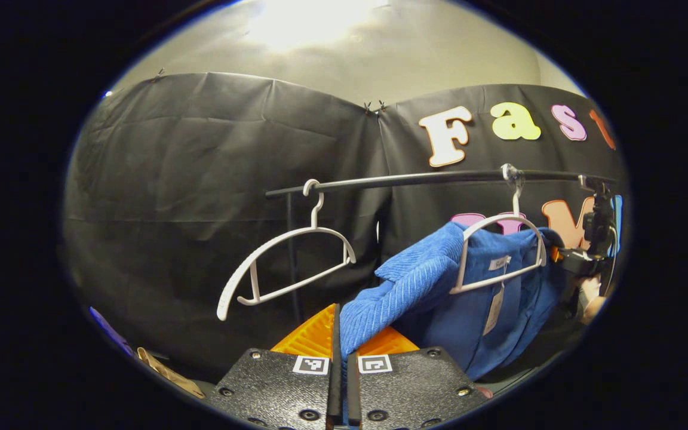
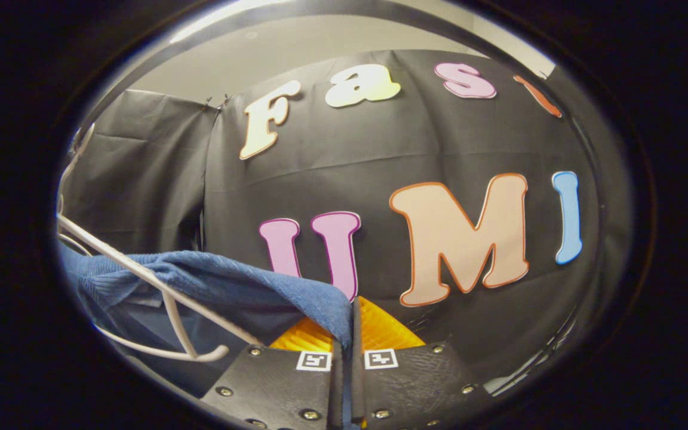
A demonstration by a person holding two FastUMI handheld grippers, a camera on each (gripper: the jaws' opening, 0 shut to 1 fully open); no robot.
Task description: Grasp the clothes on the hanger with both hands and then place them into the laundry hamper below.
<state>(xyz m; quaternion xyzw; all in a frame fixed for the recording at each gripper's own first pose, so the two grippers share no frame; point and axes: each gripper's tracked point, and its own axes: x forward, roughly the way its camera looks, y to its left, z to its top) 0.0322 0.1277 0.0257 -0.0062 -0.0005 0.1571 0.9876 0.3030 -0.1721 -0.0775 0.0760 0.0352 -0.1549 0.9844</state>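
I take the black rail [image 1: 439, 177] as my landmark. In the left gripper view it runs roughly level across the black cloth wall [image 1: 200, 179], and a dark upright post [image 1: 290, 251] drops from near its left end. Two white hangers hook over it: an empty hanger [image 1: 287, 263] near that left end, tilted with its lower arm swinging down and left, and a second hanger [image 1: 499, 254] farther right along the rail, which carries the blue garment [image 1: 439, 286]. A paper tag [image 1: 493, 307] dangles from the garment's collar, below that hanger's bar.

The garment hangs under the rail with its body falling downward, while one ribbed sleeve or shoulder is drawn out sideways and down toward my left gripper [image 1: 341, 346]. That gripper's fingers are pressed together on the blue fabric, which disappears into the slit between them. Past the garment, under the rail's right end, I can see the other gripper with a hand behind it.

In the right gripper view, the right gripper [image 2: 344, 343] is likewise clamped on an edge of the blue cloth, which stretches leftward from it over the white hanger's arm.
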